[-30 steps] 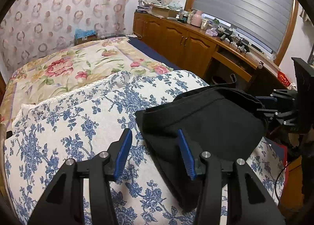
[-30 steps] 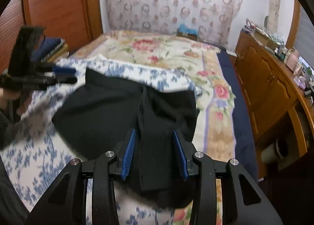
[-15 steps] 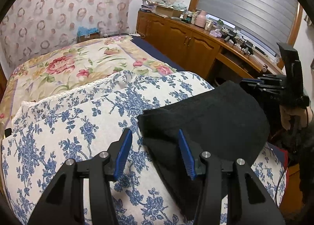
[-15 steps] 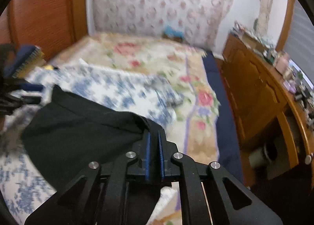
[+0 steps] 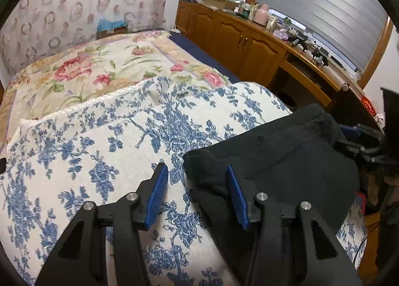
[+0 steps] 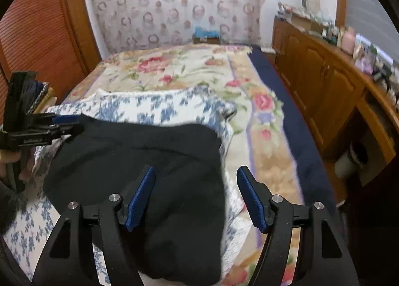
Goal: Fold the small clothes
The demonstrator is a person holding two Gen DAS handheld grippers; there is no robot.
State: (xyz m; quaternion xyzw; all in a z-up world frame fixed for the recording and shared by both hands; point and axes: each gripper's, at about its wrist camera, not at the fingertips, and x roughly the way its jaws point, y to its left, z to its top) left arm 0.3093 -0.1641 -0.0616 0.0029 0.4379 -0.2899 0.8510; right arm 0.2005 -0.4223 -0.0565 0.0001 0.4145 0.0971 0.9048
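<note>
A black garment (image 5: pixel 274 166) lies folded on the blue-flowered quilt (image 5: pixel 99 151). In the left wrist view my left gripper (image 5: pixel 197 186) stands open over the garment's near left corner. That corner lies between the pads without being pinched. In the right wrist view my right gripper (image 6: pixel 197 186) is opening above the black garment (image 6: pixel 149 151). The cloth's right edge lies under the gap and neither pad presses on it. My left gripper (image 6: pixel 72 124) also shows at the cloth's far left corner, held by a hand (image 6: pixel 10 158). My right gripper (image 5: pixel 366 146) shows at the right edge.
The quilt (image 6: pixel 154 106) lies over a pink-flowered bedspread (image 6: pixel 189 69). Wooden cabinets (image 6: pixel 324 81) with a cluttered top run along the bed's right side. A slatted wooden door (image 6: pixel 37 36) and a stack of folded clothes (image 6: pixel 42 91) are at the left.
My right gripper closed on a fold of the black garment, then let it go and opened wide. The garment now lies flatter. My left gripper shifted slightly along the cloth's corner, still open.
</note>
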